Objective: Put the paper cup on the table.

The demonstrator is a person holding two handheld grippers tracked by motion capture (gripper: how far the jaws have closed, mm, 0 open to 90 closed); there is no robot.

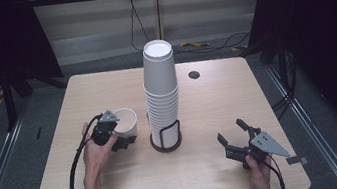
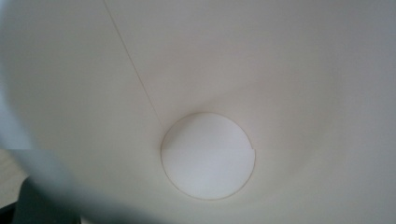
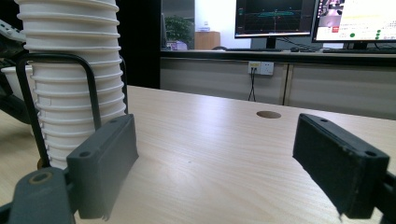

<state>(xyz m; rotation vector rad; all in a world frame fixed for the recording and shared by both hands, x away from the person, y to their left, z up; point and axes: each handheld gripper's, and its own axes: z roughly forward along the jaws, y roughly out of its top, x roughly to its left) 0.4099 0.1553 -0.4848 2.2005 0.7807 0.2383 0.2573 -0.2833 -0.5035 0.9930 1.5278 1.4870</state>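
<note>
A single white paper cup (image 1: pixel 127 120) stands upright on the table, left of a tall stack of paper cups (image 1: pixel 161 90) held in a black wire holder (image 1: pixel 166 143). My left gripper (image 1: pixel 123 134) is at the cup's near rim, its jaws shut on the cup wall. The left gripper view looks down the cup's inside to its round bottom (image 2: pixel 208 158), with one dark jaw outside the wall at the lower left. My right gripper (image 1: pixel 230 132) rests low at the front right, open and holding nothing. Its view has the stack (image 3: pixel 70 70) to the left of the open gripper (image 3: pixel 215 154).
The wooden table (image 1: pixel 105 89) has a small round hole (image 1: pixel 194 75) behind the stack. Bare tabletop lies between the stack and my right gripper. Cables trail from both grippers over the front edge. Monitors stand beyond the table in the right gripper view.
</note>
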